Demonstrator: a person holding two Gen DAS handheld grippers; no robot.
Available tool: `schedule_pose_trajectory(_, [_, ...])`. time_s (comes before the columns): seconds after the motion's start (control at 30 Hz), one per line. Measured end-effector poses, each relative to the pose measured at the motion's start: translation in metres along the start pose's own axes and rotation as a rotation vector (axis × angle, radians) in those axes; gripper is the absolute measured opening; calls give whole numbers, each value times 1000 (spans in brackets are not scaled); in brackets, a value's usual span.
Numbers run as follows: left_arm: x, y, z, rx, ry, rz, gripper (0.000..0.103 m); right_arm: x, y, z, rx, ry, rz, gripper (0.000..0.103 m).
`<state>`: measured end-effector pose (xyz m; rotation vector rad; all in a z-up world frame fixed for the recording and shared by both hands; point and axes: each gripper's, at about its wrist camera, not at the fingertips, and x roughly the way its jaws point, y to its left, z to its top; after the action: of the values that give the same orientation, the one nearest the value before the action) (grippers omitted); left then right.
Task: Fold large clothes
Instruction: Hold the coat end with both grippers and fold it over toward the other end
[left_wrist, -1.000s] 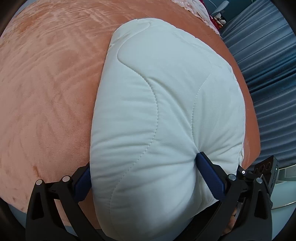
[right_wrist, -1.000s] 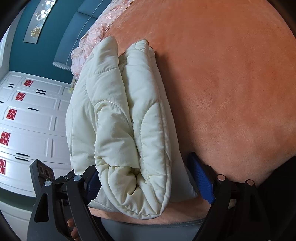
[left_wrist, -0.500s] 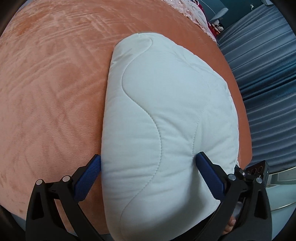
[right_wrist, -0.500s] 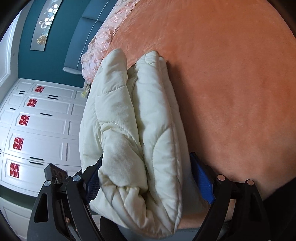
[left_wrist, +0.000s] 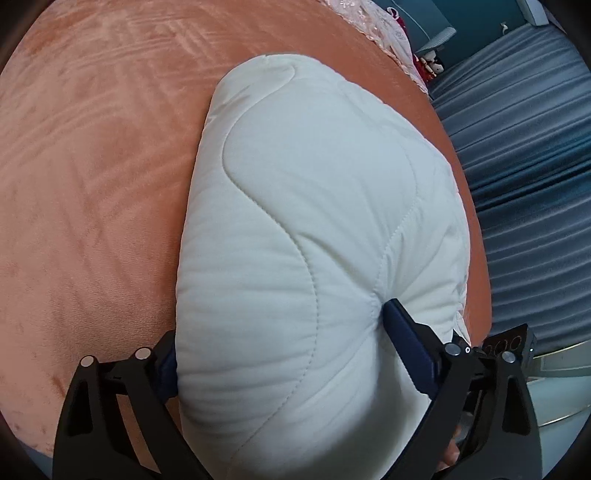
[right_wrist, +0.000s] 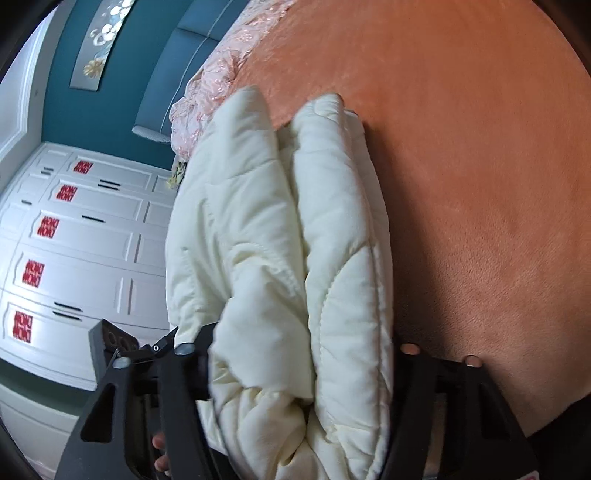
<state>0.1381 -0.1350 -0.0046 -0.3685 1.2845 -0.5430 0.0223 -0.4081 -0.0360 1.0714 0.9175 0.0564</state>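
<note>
A cream-white quilted jacket (left_wrist: 314, 184) lies folded into a thick bundle on the orange bedspread (left_wrist: 92, 184). My left gripper (left_wrist: 284, 332) straddles its near end. The jaws are closing, and the blue right pad (left_wrist: 402, 332) dents the padding. In the right wrist view the jacket (right_wrist: 277, 221) shows its stacked layers edge-on. My right gripper (right_wrist: 303, 339) is closing on that end. Both of its pads are buried in the fabric, which bulges between them.
The bedspread (right_wrist: 480, 184) stretches wide beyond the bundle. Blue pleated curtains (left_wrist: 535, 184) hang past the bed's right edge. A white wardrobe with red stickers (right_wrist: 74, 240), pink lace bedding (right_wrist: 210, 96) and a teal headboard (right_wrist: 184, 55) lie on the other side.
The right gripper's jaws have narrowed and sunk into the bundle, hiding their blue pads. The left jaws have come in a little, and the fabric now puckers at the right pad.
</note>
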Motion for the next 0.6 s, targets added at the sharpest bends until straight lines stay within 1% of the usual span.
schedule_pose_trajectory(0.03, [-5, -6, -1, 25, -13, 8, 82, -4, 6, 0, -21, -8, -14, 48])
schedule_pose_trajectory(0.07, [-10, -10, -2, 46, -26, 13, 79, -8, 12, -1, -40, -18, -28, 45])
schedule_pose_trajectory(0.13, [-23, -21, -4, 92, -48, 20, 69, -17, 24, -4, -74, -41, -55, 43])
schedule_pose_trajectory(0.17, [-30, -23, -6, 111, -59, 21, 66, -23, 31, -6, -94, -53, -68, 41])
schedule_pose_trajectory(0.27, [-55, -36, -12, 164, -95, 11, 63, -44, 51, -14, -144, -93, -80, 40])
schedule_pose_trajectory(0.4, [-91, -53, -20, 219, -159, -26, 62, -77, 80, -23, -228, -156, -90, 39])
schedule_pose_trajectory(0.6, [-148, -91, -21, 294, -291, -87, 62, -133, 123, -32, -326, -285, -45, 39])
